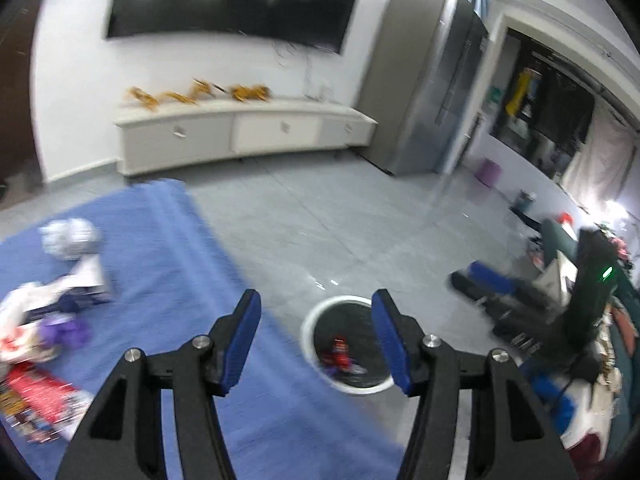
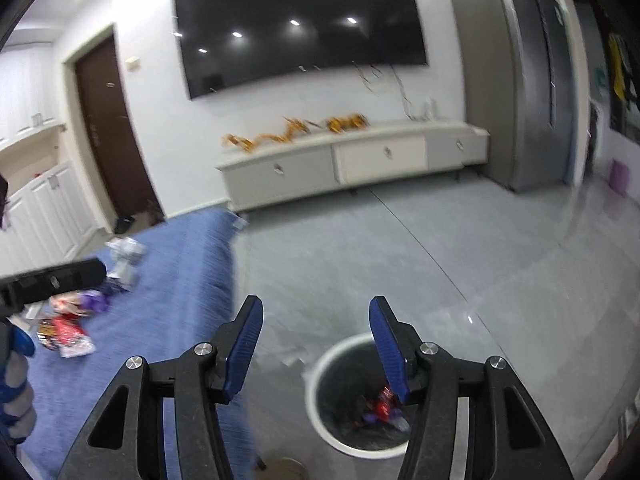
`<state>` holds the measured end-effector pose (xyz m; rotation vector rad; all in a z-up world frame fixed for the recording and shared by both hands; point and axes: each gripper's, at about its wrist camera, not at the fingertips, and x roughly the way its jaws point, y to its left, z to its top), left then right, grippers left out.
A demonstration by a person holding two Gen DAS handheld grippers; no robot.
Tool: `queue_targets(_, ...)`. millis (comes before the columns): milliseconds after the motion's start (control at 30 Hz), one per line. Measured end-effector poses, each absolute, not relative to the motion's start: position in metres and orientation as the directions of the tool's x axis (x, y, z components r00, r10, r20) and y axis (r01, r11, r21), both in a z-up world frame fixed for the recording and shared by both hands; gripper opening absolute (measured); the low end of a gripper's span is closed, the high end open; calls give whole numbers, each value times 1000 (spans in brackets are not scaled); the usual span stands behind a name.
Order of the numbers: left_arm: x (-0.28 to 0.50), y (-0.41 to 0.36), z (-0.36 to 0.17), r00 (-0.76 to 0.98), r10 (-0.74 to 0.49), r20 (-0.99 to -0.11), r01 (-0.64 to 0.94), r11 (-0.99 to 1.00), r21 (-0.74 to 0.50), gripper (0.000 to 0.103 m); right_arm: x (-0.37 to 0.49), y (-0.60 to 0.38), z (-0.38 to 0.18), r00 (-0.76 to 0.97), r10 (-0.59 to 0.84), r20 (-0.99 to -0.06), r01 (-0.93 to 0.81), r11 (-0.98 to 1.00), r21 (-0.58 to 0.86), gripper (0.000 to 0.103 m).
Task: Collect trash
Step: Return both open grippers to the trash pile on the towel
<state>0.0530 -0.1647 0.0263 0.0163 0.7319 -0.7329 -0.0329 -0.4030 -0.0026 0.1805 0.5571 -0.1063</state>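
Your left gripper (image 1: 316,316) has its jaws spread wide, and nothing sits between the blue pads (image 1: 244,340). It hangs above the edge of the blue cloth (image 1: 192,248), where the cloth meets the grey tiled floor (image 1: 320,220).

Your right gripper (image 2: 316,322) is likewise fully open and holds nothing. It hangs over the floor just beside the cloth edge, with the bin below and slightly to its right.

Trash bin: the white-rimmed round bin (image 1: 308,332) stands on the floor just beside the cloth. Inside it lies a red wrapper (image 1: 340,354) with a few smaller scraps around it — the same contents show in the right wrist view, partly hidden behind the right finger (image 2: 386,350).

Remaining trash on the cloth, well apart from the bin:
- a crumpled silvery-white wad (image 1: 70,238) towards the far side;
- white paper packaging (image 1: 86,276) just beside it;
- a purple crumpled piece (image 1: 64,332) touching a white-and-red bag (image 1: 16,332);
- a red printed packet (image 1: 36,404) nearest you.

Motion blur softens these items — finer detail cannot be read.
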Motion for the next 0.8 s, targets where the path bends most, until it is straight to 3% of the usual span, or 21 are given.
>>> queue_targets(200,41,-44,19,625,-494,-604,462,858,-224,56,-19,-333,21,862,78,-500,-14,991,131,54)
queue_targets(467,28,86,-18,699,-307,-646,220,952,-214,55,11,-231,2,788,279,-549,-275,957,91,54)
queue_targets(800,37,136,-59,654,-287,-700,84,947,-310,56,28,-122,-63,605,420,-676,-530,846,52,54)
